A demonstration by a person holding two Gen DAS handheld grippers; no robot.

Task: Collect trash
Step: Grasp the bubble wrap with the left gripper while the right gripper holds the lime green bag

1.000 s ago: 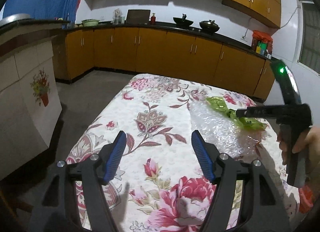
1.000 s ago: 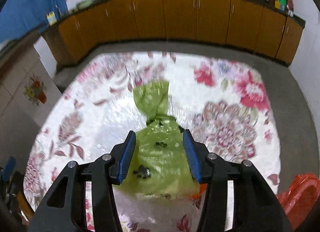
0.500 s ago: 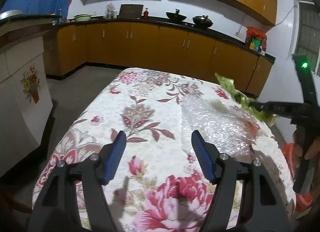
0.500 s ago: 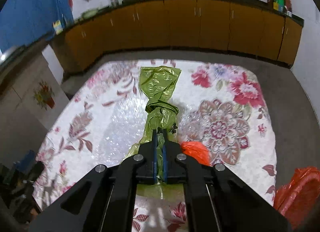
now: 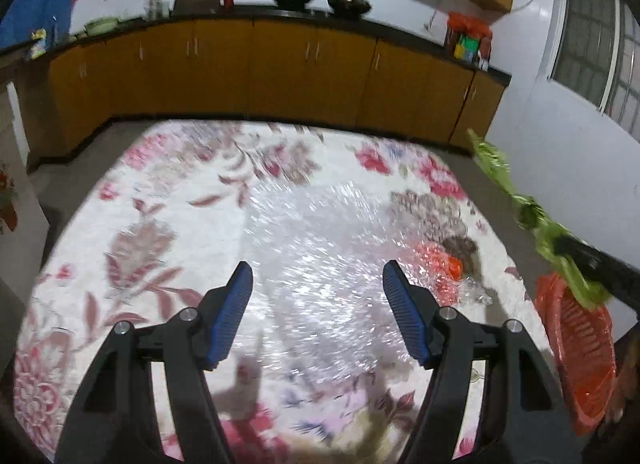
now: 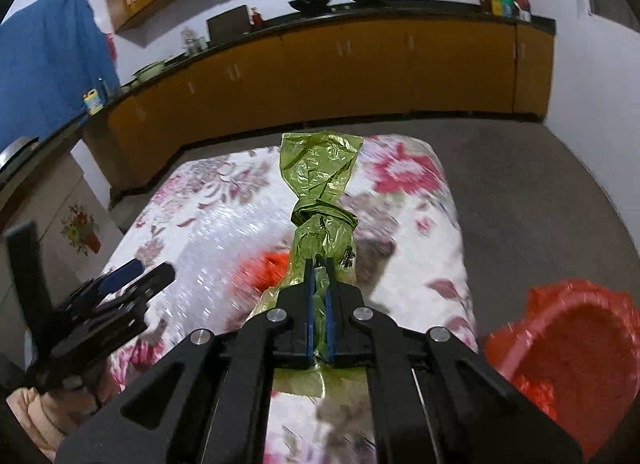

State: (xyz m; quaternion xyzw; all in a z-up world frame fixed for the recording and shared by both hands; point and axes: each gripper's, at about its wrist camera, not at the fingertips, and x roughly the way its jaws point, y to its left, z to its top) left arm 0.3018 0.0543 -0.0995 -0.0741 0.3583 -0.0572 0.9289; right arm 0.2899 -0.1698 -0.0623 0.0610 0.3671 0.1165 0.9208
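With the right gripper (image 6: pixel 319 296) clamped on the lifted green plastic bag (image 6: pixel 320 200) near the red basket (image 6: pixel 568 348) and the left gripper (image 5: pixel 316 312) wide and empty over the table (image 5: pixel 168 200), the bag's thin film may slip free before reaching the basket.

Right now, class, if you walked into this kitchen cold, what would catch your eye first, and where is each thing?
First, the twisted green plastic bag, pinched in the shut right gripper and lifted above the flowered tablecloth. Next, the red bin beside the table's right edge. Then the shiny bubble wrap spread on the cloth ahead of the open, empty left gripper, with a small orange scrap at its right.
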